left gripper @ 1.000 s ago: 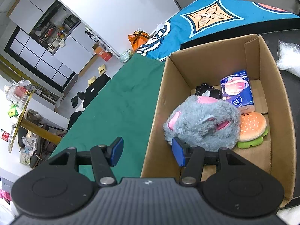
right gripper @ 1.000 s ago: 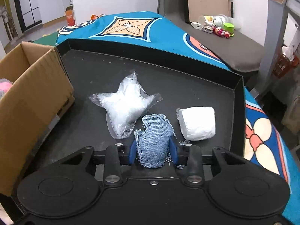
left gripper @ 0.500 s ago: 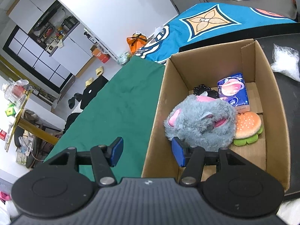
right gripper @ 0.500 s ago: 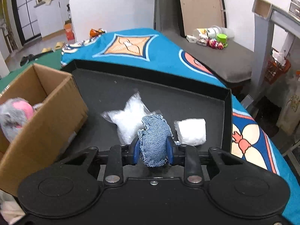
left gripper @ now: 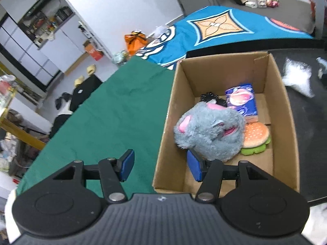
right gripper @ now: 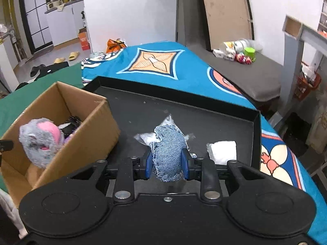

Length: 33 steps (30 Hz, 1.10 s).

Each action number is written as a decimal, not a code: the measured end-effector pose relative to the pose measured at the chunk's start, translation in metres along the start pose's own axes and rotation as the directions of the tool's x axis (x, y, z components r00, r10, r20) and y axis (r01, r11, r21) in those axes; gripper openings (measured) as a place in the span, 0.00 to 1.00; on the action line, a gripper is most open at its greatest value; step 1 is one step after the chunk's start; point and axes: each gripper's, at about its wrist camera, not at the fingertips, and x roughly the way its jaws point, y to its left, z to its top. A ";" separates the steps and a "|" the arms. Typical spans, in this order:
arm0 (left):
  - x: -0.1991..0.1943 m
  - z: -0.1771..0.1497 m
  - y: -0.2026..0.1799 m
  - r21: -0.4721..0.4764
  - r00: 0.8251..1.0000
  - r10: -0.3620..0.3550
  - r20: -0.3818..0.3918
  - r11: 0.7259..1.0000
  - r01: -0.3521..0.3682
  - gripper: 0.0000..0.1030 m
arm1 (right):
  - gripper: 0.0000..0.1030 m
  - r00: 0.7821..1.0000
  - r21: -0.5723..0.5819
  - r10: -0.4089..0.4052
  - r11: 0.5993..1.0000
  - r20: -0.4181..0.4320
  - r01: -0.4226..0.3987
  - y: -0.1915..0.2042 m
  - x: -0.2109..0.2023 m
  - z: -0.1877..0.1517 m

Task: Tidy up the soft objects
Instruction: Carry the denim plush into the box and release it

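My right gripper (right gripper: 167,164) is shut on a blue denim pouch (right gripper: 168,150), held above the black tray (right gripper: 204,110). Behind the pouch a clear plastic bag (right gripper: 144,138) lies on the tray, and a white soft roll (right gripper: 222,152) lies to its right. The cardboard box (left gripper: 284,110) holds a grey and pink plush toy (left gripper: 208,132), a plush burger (left gripper: 255,136), a blue tissue pack (left gripper: 242,100) and a black item (left gripper: 210,98). My left gripper (left gripper: 160,165) is open and empty, straddling the near left wall of the box above it.
Green cloth (left gripper: 114,118) covers the surface left of the box (right gripper: 90,134). A blue patterned blanket (right gripper: 163,67) lies behind the tray. The plastic bag (left gripper: 297,77) shows right of the box in the left wrist view. Small toys (right gripper: 241,54) sit on a grey surface beyond.
My right gripper has lifted the denim pouch off the tray, so the box and room come into view. The left gripper has risen slightly, staying open.
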 end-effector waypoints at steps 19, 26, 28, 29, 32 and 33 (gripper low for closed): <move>0.003 -0.004 0.027 -0.023 0.993 -0.112 0.032 0.993 0.113 0.54 | 0.27 0.974 0.005 0.190 0.981 0.122 -0.192 0.035 -0.042 0.036; 0.009 -0.006 0.026 -0.027 0.990 -0.143 0.017 0.989 0.143 0.50 | 0.27 0.966 -0.031 0.239 0.971 0.097 -0.237 0.055 -0.044 0.036; 0.012 -0.007 0.025 -0.027 0.991 -0.136 0.006 0.990 0.136 0.47 | 0.27 0.963 -0.044 0.256 0.967 0.088 -0.253 0.061 -0.043 0.036; 0.013 -0.007 0.025 -0.028 0.991 -0.135 -0.001 0.990 0.135 0.44 | 0.27 0.962 -0.053 0.261 0.965 0.084 -0.257 0.064 -0.044 0.035; 0.016 -0.007 0.025 -0.029 0.989 -0.148 -0.007 0.989 0.147 0.36 | 0.27 0.957 -0.067 0.281 0.959 0.070 -0.277 0.074 -0.044 0.033; 0.017 -0.007 0.026 -0.030 0.988 -0.151 -0.012 0.988 0.151 0.31 | 0.27 0.956 -0.073 0.286 0.957 0.066 -0.281 0.077 -0.044 0.033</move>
